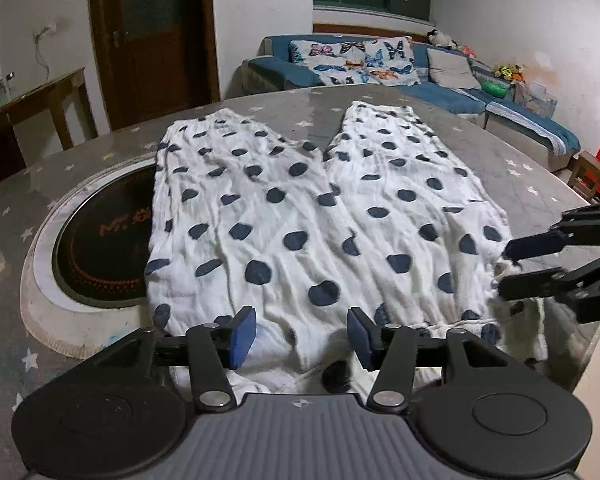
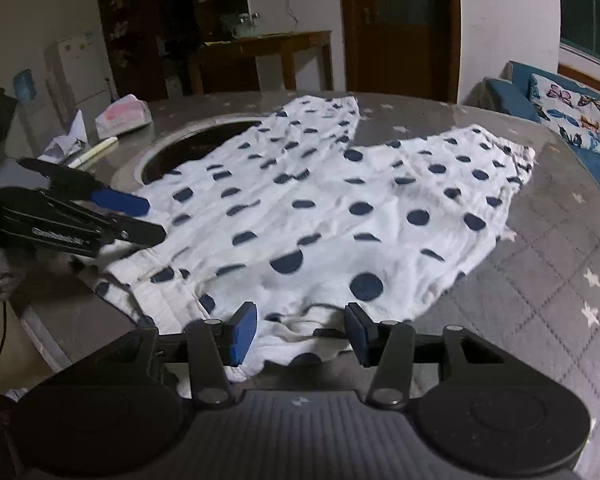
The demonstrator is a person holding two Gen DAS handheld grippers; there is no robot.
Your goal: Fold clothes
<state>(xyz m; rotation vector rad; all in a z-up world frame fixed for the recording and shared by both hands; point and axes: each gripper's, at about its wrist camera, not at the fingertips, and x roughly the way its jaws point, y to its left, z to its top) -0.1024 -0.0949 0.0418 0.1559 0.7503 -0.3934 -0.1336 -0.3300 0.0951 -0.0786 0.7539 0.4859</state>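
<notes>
I have the polka-dot trousers (image 1: 300, 216) spread flat on the grey star-patterned desk (image 1: 540, 184), filling the middle of both views, waistband at the bottom of the frame nearest me and the two legs running toward the top. In the left wrist view one leg overlaps the round dark hob (image 1: 100, 240) set into the desk at the left of the frame.

My left tool (image 1: 301, 336) sits at the bottom centre of its view, jaws apart over the waistband with cloth between the pads but not pinched: released. My right tool (image 2: 300, 330) is likewise unclenched at the bottom centre of its view, pads either side of the waistband hem without pressing it.

I judge the step in hand to be taking hold of the waistband at both ends for the first fold. To do it well I want each tool to bite the full thickness of the hem, both layers, at matching places near the outer corners, then lift evenly so the fabric does not skew. The cloth looks thin and crinkled, so a shallow grip may slip. I should keep the lifted edge from dragging the leg across the hob.
</notes>
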